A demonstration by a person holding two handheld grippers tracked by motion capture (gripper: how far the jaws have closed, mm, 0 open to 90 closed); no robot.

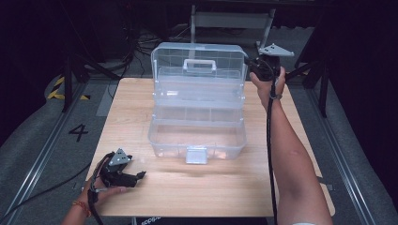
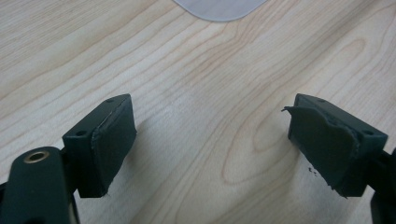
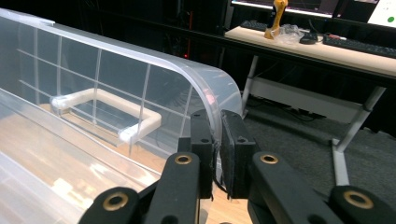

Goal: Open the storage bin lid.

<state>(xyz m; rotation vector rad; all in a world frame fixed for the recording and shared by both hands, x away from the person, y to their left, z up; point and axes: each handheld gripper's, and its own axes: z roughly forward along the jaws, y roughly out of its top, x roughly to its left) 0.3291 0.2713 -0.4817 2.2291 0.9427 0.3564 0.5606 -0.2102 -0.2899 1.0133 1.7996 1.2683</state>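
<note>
A clear plastic toolbox (image 1: 197, 126) stands open on the wooden table (image 1: 141, 197), a little beyond the table's middle in the high view. Its lid (image 1: 199, 63) is swung up and back, standing at the 12 o'clock side of the box, with the white carry handle (image 1: 199, 65) showing through the lid's wall. Below the lid a divided tray (image 1: 199, 112) sits stepped back above the bare bottom compartment, and a frosted latch (image 1: 196, 154) hangs at the front wall, at 6 o'clock of the box.

The right gripper (image 1: 256, 63) is up at about 2 o'clock from the box's centre, at the lid's right edge. In the right gripper view its two black jaws are pressed together on the lid's rounded rim (image 3: 215, 126), one pad on the inner face and one on the outer, so the claw is clamped on the lid (the thin clear wall is all that separates the pads). The right forearm (image 1: 291, 159) stretches up the table's right side, with the cable running along it.

The left gripper (image 1: 136, 177) rests low on the table at about 8 o'clock from the box, well apart from it, held in the left hand (image 1: 101, 185) at the near edge. In the left gripper view its jaws stand wide apart with nothing but bare wood between them; a rounded corner of the frosted latch (image 2: 219, 8) lies beyond, at 12 o'clock.
</note>
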